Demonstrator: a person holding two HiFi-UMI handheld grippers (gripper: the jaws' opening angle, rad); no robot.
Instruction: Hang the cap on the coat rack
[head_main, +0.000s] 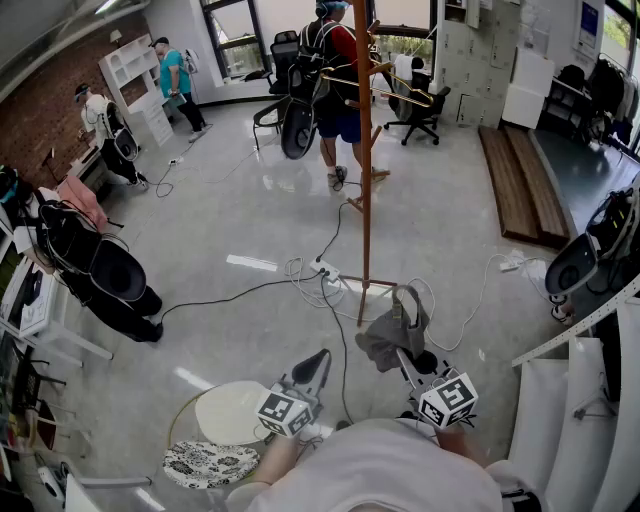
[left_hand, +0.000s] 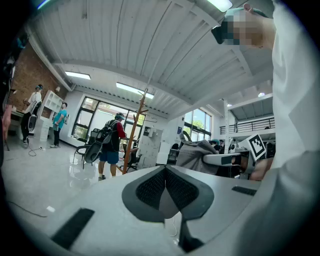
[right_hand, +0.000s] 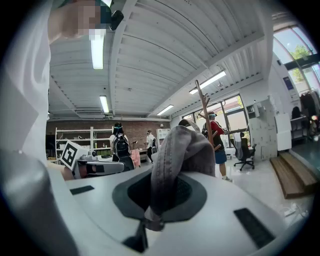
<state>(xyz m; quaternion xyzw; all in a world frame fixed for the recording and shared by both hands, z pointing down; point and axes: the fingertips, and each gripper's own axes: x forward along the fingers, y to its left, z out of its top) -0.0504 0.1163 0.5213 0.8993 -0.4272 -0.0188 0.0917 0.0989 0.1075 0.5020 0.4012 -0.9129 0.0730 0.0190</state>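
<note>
Black cable (head_main: 215, 298) and white power strip (head_main: 323, 268) on the floor (head_main: 230, 200). Round white stool (head_main: 228, 410) just beside a patterned cushion (head_main: 210, 463). Farther off, a person with backpack (head_main: 330, 80), an office chair (head_main: 420, 105), wooden planks (head_main: 515, 180).

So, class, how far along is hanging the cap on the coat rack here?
Done: the grey cap is picked up, pinched in the shut right gripper. In hand: it is held low, short of the wooden coat rack; the left gripper is shut and empty. Left: lifting the cap up onto the rack.
</note>
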